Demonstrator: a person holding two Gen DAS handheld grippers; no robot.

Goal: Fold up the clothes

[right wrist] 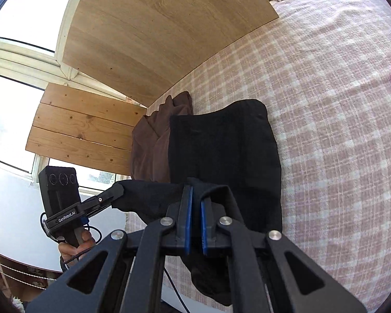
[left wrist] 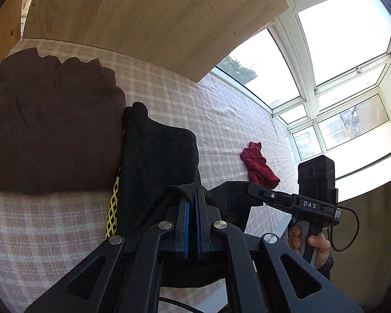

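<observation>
Stretching far out past both grippers is the pink checked bed cover (right wrist: 338,130), with lots of bare room on the right. The black garment (right wrist: 221,146) lies just ahead. The left gripper (left wrist: 193,195) and the right gripper (right wrist: 196,195) each pinch its near edge tight. The brown garment (left wrist: 52,125) touches its left side. A small red cloth (left wrist: 259,165) sits well apart, to the right.

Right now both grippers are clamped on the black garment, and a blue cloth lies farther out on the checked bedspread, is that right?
Not quite: the cloth is red, not blue, as the left wrist view shows. The rest holds: left gripper and right gripper are both clamped on the black garment, on the checked bedspread.
</observation>
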